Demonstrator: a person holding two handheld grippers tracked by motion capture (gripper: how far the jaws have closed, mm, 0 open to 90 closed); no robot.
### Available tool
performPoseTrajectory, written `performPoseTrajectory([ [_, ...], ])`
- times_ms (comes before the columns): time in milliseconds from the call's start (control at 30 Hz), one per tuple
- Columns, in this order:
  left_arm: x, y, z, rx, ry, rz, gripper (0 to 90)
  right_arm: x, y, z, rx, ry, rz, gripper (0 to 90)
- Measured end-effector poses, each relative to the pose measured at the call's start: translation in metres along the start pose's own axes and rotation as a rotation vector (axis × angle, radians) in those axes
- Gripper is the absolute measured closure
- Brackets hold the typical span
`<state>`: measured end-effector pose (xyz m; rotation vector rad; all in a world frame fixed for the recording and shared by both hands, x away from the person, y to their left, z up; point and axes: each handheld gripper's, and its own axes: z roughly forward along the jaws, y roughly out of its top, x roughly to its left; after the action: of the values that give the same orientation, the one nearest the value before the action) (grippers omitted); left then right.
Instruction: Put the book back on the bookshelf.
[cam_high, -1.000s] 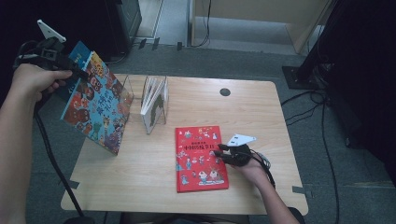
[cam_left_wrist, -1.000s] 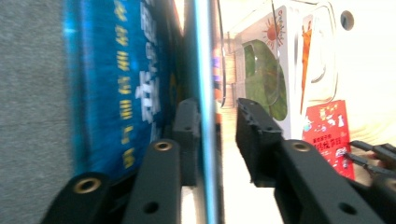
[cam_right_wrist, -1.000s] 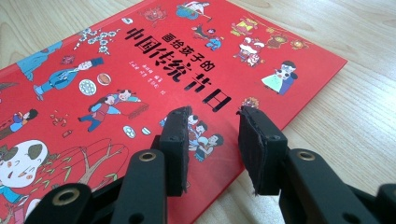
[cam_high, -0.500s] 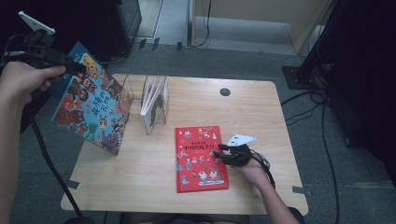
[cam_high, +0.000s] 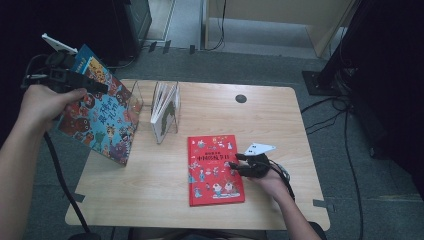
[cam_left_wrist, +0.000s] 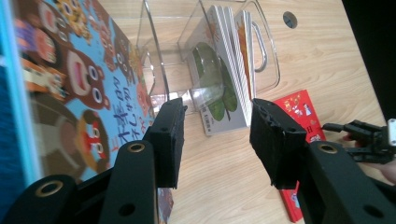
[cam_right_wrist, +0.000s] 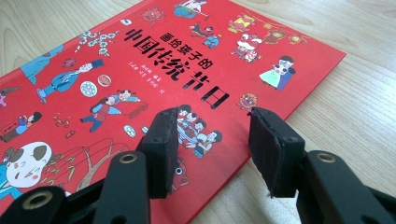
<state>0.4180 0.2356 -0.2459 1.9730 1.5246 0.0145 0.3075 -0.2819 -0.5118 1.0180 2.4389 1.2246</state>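
L claw (cam_high: 97, 86) moved off blue book (cam_high: 97, 120), jaws just opened, released | R claw (cam_high: 234, 164) unmoved, just opened, empty over red book (cam_high: 212, 170)

Dim, dark-edged high view; both gripper views bright, blurred at near edges.

A lab or recording room: a bare wooden table (cam_high: 280, 125) stands on grey carpet (cam_high: 345, 200), with loose cables (cam_high: 325, 115) and dark equipment stands (cam_high: 345, 60) well beyond the jaws.
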Motion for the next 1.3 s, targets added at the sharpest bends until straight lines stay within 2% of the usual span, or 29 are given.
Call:
performPoseTrajectory([
  [33, -0.001, -0.004, 0.003, -0.009, -0.010, 0.007, 56.3, 0.000, 0.000, 0.000, 0.001, 0.001, -0.001, 52.8],
  [100, -0.006, -0.011, 0.010, -0.010, -0.005, 0.022, 56.2, 0.000, 0.000, 0.000, 0.001, 0.002, -0.002, 52.3],
  [400, -0.027, -0.038, 0.041, 0.006, -0.034, 0.090, 55.7, -0.001, 0.000, -0.001, 0.005, -0.002, 0.009, 50.1],
  [600, -0.030, -0.055, 0.065, -0.012, -0.052, 0.106, 55.7, -0.001, -0.001, -0.001, 0.023, -0.011, 0.011, 48.9],
  [700, -0.032, -0.062, 0.075, 0.001, -0.043, 0.116, 55.6, -0.002, -0.001, 0.000, 0.024, -0.007, 0.016, 48.8],
  [833, -0.035, -0.072, 0.087, -0.002, -0.055, 0.140, 55.5, -0.002, -0.001, 0.000, 0.023, -0.007, 0.015, 48.8],
  [1300, -0.044, -0.102, 0.133, 0.029, -0.116, 0.147, 54.0, -0.003, -0.002, 0.000, 0.020, -0.001, 0.035, 48.3],
])
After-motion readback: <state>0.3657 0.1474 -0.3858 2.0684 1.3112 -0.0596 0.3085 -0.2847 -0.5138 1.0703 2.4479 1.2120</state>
